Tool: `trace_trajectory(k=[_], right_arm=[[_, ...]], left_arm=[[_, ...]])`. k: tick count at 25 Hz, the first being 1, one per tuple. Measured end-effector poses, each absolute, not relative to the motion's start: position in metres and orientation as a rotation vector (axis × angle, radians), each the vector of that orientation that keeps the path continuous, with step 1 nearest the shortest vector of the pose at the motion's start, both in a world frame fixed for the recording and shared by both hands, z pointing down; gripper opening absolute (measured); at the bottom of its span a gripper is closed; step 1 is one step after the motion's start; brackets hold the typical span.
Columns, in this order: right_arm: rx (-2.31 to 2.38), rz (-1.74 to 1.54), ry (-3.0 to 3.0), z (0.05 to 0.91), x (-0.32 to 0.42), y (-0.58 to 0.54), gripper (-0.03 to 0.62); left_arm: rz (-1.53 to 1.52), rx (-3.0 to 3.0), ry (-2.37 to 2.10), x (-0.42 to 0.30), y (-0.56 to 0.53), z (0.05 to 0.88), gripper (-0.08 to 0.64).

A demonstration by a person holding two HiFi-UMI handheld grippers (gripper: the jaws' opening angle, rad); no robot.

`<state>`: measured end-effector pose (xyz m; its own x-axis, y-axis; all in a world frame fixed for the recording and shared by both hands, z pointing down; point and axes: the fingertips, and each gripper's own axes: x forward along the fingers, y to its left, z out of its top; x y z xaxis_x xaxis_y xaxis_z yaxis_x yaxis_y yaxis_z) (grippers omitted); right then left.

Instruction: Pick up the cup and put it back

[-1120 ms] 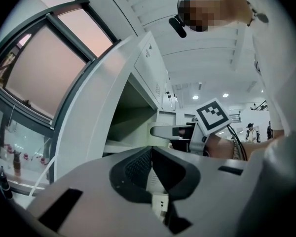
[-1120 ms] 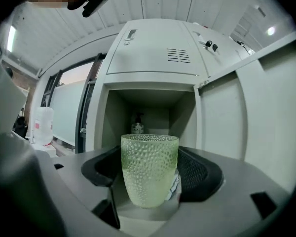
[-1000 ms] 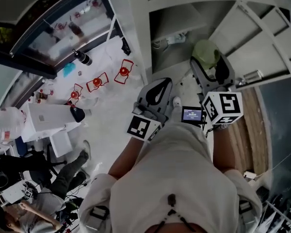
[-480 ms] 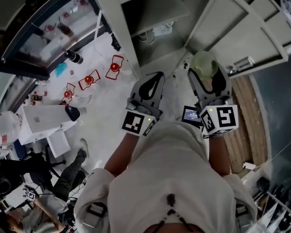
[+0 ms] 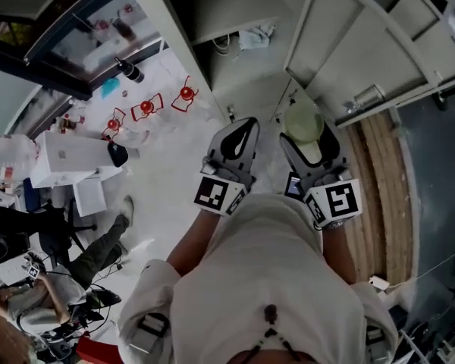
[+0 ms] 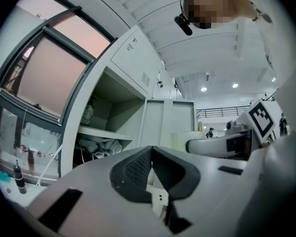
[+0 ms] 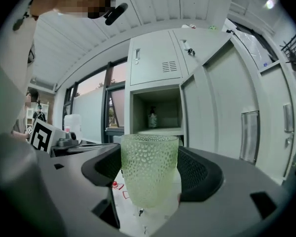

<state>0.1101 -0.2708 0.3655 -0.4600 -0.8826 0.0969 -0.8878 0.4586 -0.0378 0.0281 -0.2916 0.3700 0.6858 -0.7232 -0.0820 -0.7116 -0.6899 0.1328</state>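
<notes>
With my right gripper (image 7: 150, 176) clamped on the green dimpled cup (image 7: 149, 154), upright in mid-air facing the open locker (image 7: 156, 107), and my left gripper (image 6: 151, 158) pinched shut on nothing, I'd hold it level and ease it onto the shelf (image 7: 156, 130) before loosening

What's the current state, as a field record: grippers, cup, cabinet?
left gripper: shut, empty
right gripper: shut on the cup
cup: green, dimpled, upright, held in the air between the jaws
cabinet: compartment open, ahead of the right gripper
cabinet door: swung open
bottle: standing inside the open compartment
</notes>
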Motion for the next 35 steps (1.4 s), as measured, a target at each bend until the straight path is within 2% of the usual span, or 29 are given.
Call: trace_trajectory(k=[10,18,35], right_arm=[[1.357,0.199,-2.783,0.394,0.149,-0.193,0.339],[1.173,0.23,-2.851,0.403,0.148,-0.132,0.339],[0.959,0.192,-2.917,0.41,0.138,-0.088,0.339]], left_arm=[[-0.16,2.726,-1.418,0.067,-0.201,0.384,0.008],[-0.165,2.646,-1.576,0.072,-0.133,0.384,0.008],[-0.212,2.534,-1.746,0.064,-0.075,0.388,0.009]])
